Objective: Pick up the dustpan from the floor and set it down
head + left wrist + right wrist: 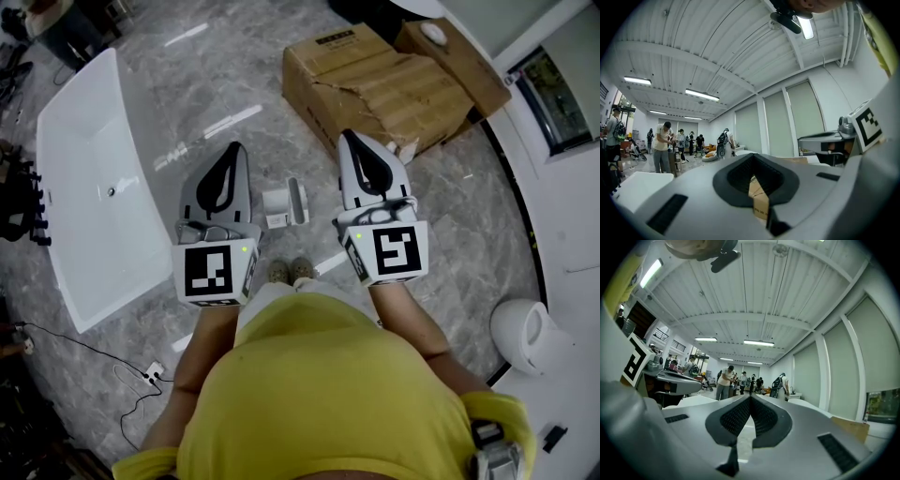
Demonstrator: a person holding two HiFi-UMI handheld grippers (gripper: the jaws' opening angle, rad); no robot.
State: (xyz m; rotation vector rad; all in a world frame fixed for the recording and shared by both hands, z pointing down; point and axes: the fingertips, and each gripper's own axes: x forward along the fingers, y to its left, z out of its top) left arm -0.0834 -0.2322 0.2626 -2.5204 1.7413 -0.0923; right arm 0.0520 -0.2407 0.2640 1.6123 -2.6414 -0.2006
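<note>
A small white dustpan (286,204) lies on the grey marble floor just ahead of the person's shoes (291,271), between the two grippers and well below them. My left gripper (234,150) is held level to its left, jaws shut with nothing in them. My right gripper (347,137) is level to the dustpan's right, also shut and empty. In the left gripper view the left gripper's closed tips (752,155) meet in front of a cardboard box. The right gripper view has the right gripper's shut tips (750,397) aimed across the hall. Neither gripper view holds the dustpan.
A long white bathtub (84,187) lies on the floor at the left. Torn cardboard boxes (384,84) sit ahead on the right. A white toilet (525,333) stands near the right wall. A cable and power strip (150,372) trail at lower left. Several people (661,145) stand far off.
</note>
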